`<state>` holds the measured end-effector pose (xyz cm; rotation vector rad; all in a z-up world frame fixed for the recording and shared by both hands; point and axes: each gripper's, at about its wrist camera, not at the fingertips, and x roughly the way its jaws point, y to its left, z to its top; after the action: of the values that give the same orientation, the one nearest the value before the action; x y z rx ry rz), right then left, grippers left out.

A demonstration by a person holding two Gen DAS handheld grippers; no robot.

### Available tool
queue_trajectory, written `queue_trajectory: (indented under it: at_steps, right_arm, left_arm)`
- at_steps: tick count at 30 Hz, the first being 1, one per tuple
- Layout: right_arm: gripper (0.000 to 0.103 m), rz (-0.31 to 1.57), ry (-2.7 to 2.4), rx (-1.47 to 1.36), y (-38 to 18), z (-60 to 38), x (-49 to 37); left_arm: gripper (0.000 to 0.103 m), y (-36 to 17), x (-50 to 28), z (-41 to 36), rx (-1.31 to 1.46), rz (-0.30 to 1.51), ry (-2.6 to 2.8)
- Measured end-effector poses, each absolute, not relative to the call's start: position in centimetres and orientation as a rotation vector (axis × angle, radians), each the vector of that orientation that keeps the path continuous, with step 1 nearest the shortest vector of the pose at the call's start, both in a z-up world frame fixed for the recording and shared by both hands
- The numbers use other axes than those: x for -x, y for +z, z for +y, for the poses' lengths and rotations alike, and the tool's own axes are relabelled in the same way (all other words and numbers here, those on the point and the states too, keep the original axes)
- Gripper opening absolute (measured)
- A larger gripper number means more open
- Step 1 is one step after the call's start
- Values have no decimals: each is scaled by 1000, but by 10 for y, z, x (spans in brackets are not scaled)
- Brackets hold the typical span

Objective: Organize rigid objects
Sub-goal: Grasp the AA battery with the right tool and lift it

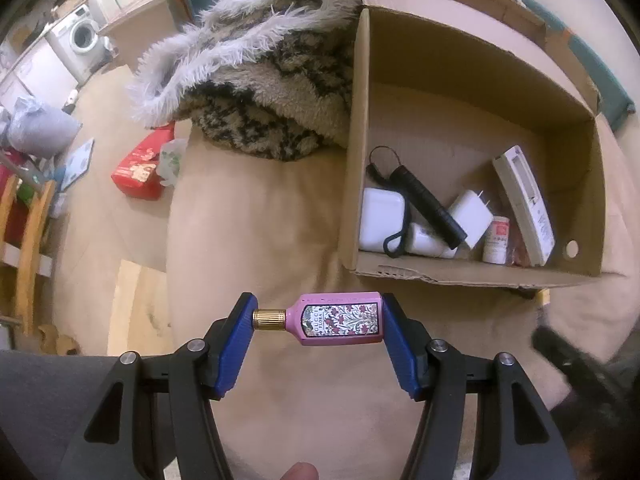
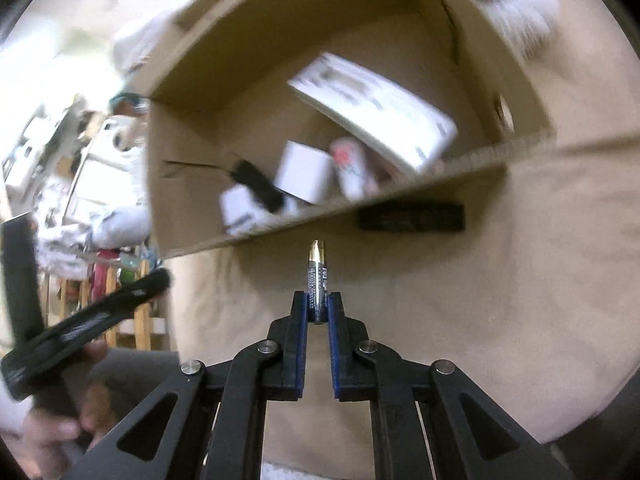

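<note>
- Open cardboard box (image 1: 472,120) standing on a beige cushion (image 1: 256,216), flaps up, most of its floor bare; contents bunched along the wall nearest the left gripper.
- In the box's near-left corner, a white rounded case (image 1: 382,220) leaning on the wall; beside it a smaller white block (image 1: 426,240).
- Across those two, a black flashlight (image 1: 428,208) lying slantwise, cord looped toward the box's left wall.
- Right of the flashlight, still in the box, a white plug adapter (image 1: 470,218) with prongs up, then a small white bottle with a red label (image 1: 496,240).
- Against the box's right wall, a white remote control (image 1: 524,204) propped on a slope.
- Just outside the box's near wall, over the cushion, pink perfume bottle (image 1: 340,319) held sideways, gold cap to the left.
- Left gripper (image 1: 318,318) at middling width, blue pads pressed on the perfume bottle's cap and base.
- Right gripper (image 2: 318,306) closed narrow on a dark battery (image 2: 318,280), gold tip pointing at the box's near wall, just short of it.
- Under that wall, seen from the right wrist, a dark flat object (image 2: 412,218) on the cushion; too blurred to identify.
- Left of the box, a fluffy patterned blanket (image 1: 272,80) heaped against its side.
</note>
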<state>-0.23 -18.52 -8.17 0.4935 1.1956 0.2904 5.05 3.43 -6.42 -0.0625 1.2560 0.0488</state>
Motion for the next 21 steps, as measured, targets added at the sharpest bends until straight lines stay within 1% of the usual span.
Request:
queue_trajectory:
  at_steps: [3,10,14,21]
  right_arm:
    - [11,1135,335,-440,-56,-194,-2]
    - [11,1003,384,-361,0,-214,-3]
    - [11,960,388,-317,12,-219,-13]
    - [11,931,368,-250,10,-224,-55]
  left_arm:
    - [58,-61,-48,33,65,1242,40]
    - [58,-37,-51,22,39,1141,47]
    - [58,-19,-60,15,40,1096,44]
    - [58,0,-85,-11,14,1056,6]
